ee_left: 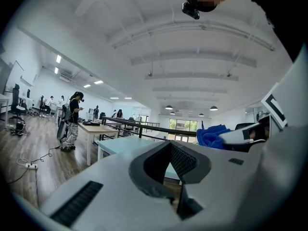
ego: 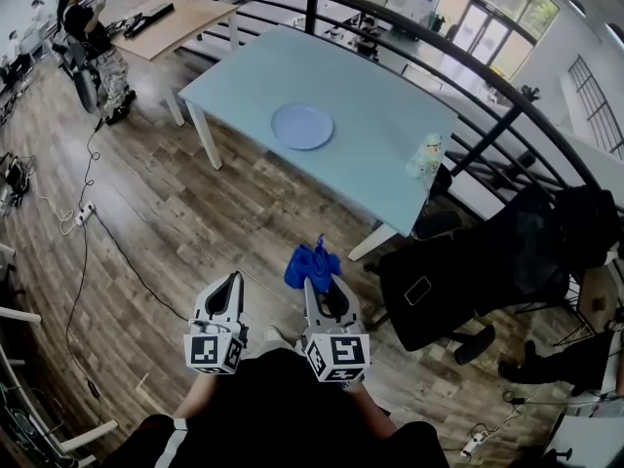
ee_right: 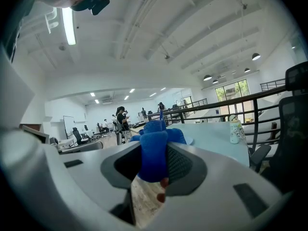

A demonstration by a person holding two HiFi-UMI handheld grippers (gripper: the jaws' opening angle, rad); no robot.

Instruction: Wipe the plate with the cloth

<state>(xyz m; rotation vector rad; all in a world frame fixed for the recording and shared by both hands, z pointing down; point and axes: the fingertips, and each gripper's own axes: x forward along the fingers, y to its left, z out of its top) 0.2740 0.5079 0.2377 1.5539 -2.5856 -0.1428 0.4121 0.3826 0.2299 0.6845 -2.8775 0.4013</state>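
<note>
My right gripper (ego: 323, 287) squeezes the blue cloth (ego: 310, 263), my left gripper (ego: 232, 287) is closed on nothing, and the plate (ego: 301, 126) sits far away on the table (ego: 375, 164), so the loose cloth might slip out, or the plate might slide when I rub it.

No readable text, labels, numbers (or signs) anywhere
</note>
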